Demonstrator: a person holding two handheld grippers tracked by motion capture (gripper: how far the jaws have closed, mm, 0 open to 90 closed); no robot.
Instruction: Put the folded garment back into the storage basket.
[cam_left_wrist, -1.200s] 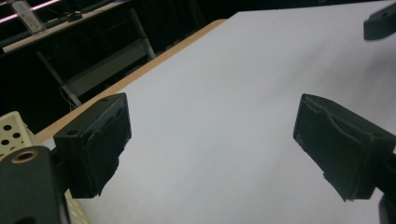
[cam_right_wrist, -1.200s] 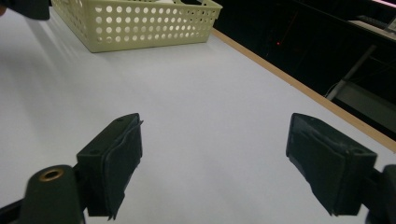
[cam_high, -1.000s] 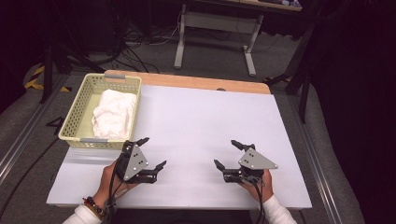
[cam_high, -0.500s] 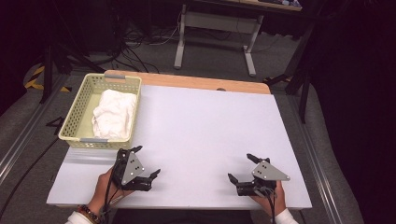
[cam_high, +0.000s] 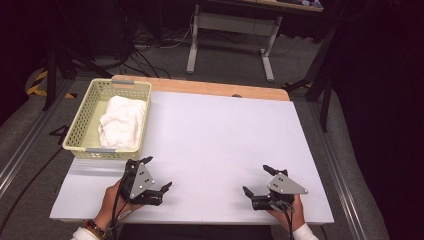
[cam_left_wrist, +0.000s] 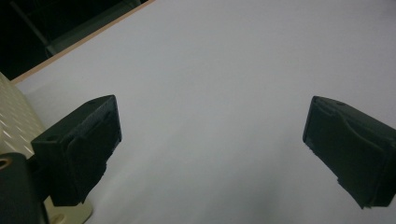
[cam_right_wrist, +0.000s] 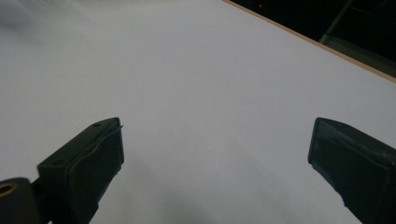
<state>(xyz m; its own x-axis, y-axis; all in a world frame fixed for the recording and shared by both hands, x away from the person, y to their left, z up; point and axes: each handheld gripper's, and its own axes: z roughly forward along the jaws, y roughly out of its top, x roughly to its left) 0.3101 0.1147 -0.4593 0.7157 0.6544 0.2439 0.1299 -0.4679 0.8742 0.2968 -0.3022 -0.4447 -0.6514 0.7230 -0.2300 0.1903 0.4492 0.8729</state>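
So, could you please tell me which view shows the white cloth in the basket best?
The high view: the white cloth lies bunched inside the yellow basket, seen whole from above. The left gripper view catches a corner of the basket at its left edge; the right gripper view looks across bare table.

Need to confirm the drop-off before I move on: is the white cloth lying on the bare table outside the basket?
No, in the high view the white cloth lies bunched inside the yellow basket at the table's far left.
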